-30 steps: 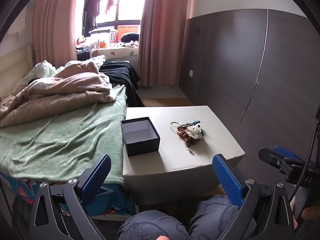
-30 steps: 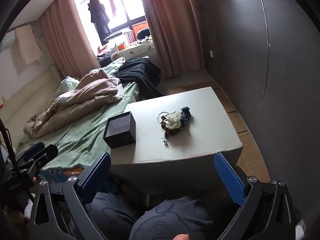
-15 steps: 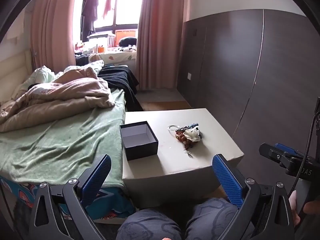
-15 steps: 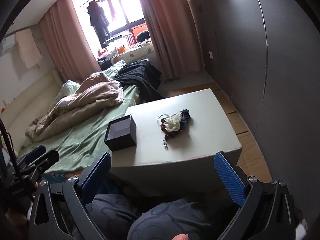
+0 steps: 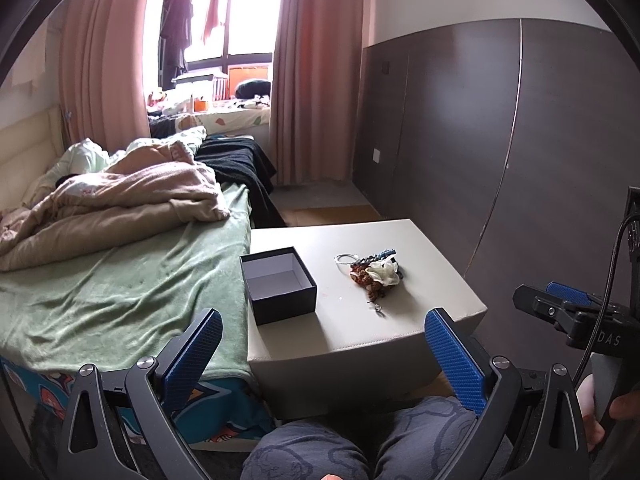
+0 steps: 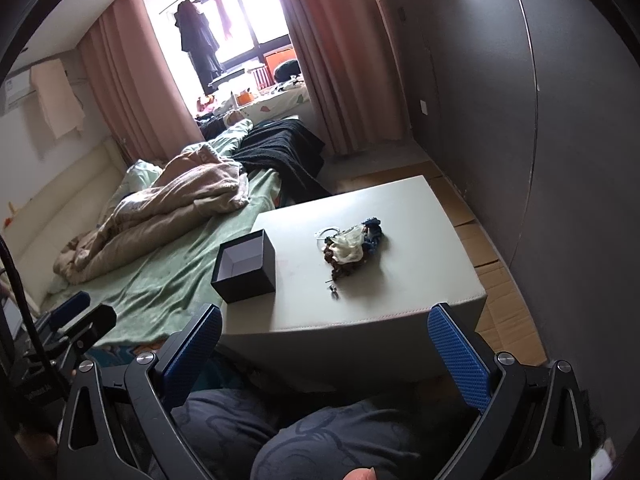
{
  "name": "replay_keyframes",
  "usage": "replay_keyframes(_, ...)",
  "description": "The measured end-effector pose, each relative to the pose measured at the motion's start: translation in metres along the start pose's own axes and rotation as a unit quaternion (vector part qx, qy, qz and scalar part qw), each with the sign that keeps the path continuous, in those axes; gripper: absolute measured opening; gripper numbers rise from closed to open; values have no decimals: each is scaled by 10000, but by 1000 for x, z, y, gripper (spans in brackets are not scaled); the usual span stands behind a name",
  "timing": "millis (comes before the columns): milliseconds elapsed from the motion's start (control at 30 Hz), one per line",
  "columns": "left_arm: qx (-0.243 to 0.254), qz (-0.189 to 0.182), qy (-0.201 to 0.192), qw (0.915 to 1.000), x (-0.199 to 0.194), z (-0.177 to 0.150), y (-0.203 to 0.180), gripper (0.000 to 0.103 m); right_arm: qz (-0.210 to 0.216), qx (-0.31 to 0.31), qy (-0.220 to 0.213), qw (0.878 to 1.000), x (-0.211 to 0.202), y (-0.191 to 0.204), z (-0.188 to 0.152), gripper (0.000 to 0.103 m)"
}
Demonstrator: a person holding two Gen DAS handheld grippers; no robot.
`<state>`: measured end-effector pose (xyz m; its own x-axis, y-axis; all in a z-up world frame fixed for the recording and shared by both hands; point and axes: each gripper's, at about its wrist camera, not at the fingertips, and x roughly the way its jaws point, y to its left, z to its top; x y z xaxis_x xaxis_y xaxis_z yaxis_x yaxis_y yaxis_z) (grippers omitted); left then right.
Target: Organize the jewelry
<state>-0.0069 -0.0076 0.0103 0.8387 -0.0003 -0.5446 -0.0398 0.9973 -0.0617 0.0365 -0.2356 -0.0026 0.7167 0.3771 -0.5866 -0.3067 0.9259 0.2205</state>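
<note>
Honestly, both grippers [image 5: 323,354] [image 6: 325,348] hang wide, empty — take one piece off the jewelry pile [image 6: 348,250] mid-frame, not a clump, into the box [image 6: 245,266].

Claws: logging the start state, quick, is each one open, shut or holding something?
Left claw: open, holding nothing.
Right claw: open, holding nothing.

- Jewelry pile [image 5: 374,274]: tangled heap, single pieces too small to tell apart.
- Small metal item [image 6: 333,289] beside pile: kind indiscernible.
- Black box [image 6: 244,266]: floor partly hidden by near wall.
- Person's knees [image 5: 360,448]: cut by lower edge.
</note>
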Motion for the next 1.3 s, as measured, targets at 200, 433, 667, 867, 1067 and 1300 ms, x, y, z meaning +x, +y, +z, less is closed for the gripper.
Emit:
replay_keyframes(200,57,11,-8,10000,0,0,4,101,12,-14,-35,10000,0,2,1,103)
replay_keyframes(433,66,33,32,10000,-3,-2,6,101,12,-17,72,10000,7,7,-1,103)
replay_keyframes(667,27,-6,61,10000,-2,0,7,101,-3,-110,49,9999,6,15,0,103)
replay_keyframes(867,17,-61,-8,10000,-4,5,5,101,-83,-167,33,9998,2,13,5,103)
replay_keyframes(1067,-27,-159,-135,9998,-7,10,2,101,-75,-157,-59,9998,-6,9,8,103)
replay_keyframes(1300,13,-180,-173,9997,-8,12,0,101,-121,-223,-59,9997,-11,7,10,103)
